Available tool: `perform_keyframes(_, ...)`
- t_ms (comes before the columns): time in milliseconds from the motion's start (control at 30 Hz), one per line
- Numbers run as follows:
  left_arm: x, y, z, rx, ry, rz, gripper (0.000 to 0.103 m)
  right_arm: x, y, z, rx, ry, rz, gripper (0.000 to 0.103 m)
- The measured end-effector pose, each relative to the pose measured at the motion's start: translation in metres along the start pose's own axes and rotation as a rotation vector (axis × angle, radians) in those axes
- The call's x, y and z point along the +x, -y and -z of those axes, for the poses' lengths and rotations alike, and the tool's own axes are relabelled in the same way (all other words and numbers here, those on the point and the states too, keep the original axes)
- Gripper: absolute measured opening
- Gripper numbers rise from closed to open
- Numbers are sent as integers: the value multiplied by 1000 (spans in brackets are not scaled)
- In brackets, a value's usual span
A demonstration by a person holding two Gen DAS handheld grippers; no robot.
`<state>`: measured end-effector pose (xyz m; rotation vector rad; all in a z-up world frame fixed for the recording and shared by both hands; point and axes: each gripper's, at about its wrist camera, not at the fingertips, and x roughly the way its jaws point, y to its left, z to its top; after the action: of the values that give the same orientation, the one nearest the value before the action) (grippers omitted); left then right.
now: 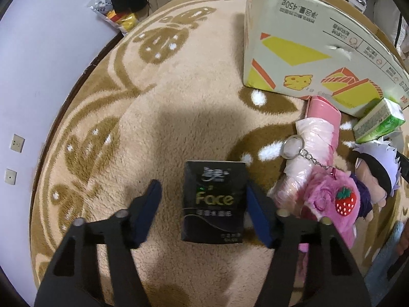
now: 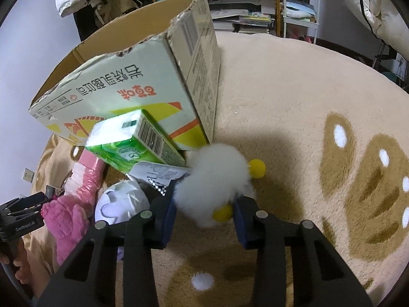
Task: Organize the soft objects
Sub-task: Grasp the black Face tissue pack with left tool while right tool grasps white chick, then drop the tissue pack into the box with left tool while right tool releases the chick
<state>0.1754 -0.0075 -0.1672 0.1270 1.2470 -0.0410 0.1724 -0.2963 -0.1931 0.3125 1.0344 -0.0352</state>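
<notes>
Black tissue pack [image 1: 214, 202] between parted left gripper [image 1: 203, 192] jaws, ungripped; white fluffy toy [image 2: 214, 186] clamped in right gripper [image 2: 204, 204] jaws.

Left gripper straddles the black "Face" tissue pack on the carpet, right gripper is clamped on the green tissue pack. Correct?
Not quite. The right wrist view shows the right gripper clamped on the fluffy white plush toy with yellow feet, not the green tissue pack. The left gripper does straddle the black "Face" tissue pack.

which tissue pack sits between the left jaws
The black pack, lying flat on the rug. The green pack leans on the box, and the pink one lies beside it.
</notes>
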Motion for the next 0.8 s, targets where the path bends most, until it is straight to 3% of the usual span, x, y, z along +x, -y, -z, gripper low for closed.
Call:
perform_keyframes(100, 2, 0, 0, 1, -10, 10, 45, -1, 0, 1, 10, -4, -7, 40)
perform_keyframes(533, -15, -4, 2, -19, 67, -29, 45, -12, 5, 4, 17, 15, -16, 38)
perform_keyframes(800, -32, -4, 6, -21, 119, -29, 45, -31, 1, 3, -14, 75, -8, 38)
